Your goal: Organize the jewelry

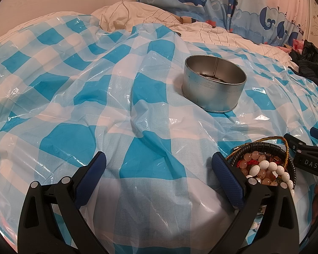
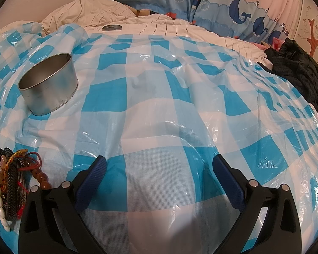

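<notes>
You are at the start, both the left gripper and right gripper spread wide and empty; next, close on the bracelet pile lying between them and carry it to the far tin.

The near part of the bracelet pile is hidden behind a black finger in the left wrist view. In the right wrist view the pile is cut off by the left edge. The dark residue inside the metal tin is too small to be identified.
</notes>
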Tool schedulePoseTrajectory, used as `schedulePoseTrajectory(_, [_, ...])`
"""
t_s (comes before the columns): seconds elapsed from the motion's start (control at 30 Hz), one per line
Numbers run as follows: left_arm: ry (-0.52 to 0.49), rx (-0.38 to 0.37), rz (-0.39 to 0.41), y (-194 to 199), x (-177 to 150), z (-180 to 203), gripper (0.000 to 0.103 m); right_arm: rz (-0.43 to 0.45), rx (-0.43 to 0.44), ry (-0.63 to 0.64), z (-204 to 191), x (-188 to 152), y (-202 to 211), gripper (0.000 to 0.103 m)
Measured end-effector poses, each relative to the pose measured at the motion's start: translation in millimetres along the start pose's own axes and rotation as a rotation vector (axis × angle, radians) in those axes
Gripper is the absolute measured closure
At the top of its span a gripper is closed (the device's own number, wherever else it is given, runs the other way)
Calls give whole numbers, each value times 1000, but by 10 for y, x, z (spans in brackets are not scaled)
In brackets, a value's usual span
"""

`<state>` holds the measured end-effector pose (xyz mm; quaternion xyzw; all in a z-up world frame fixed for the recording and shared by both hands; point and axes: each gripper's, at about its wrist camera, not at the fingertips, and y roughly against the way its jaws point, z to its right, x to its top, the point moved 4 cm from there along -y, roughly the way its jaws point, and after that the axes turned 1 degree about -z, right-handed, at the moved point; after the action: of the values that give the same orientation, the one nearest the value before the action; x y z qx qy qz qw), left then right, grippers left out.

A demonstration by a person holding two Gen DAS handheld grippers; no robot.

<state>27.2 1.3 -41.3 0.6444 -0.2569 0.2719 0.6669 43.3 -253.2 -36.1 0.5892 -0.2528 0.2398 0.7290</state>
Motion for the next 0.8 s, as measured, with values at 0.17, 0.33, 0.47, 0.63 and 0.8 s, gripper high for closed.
schedulePoseTrajectory(0.17, [0,0,0,0,0,0,7,0,0,0,0,4,-1,7])
schedulePoseTrajectory(0.33, [0,0,0,-1,1,-1,7,1,-3,0,13,-13,2,7])
schedulePoseTrajectory(0.47, [0,0,0,0,1,0,7,0,-3,0,19,-17,2,7])
schedulePoseTrajectory(0.63, [0,0,0,-1,1,-1,7,0,-4,0,11,-10,2,7])
schedulePoseTrajectory(0.8, [0,0,0,0,1,0,7,0,-4,0,13,-11,2,7])
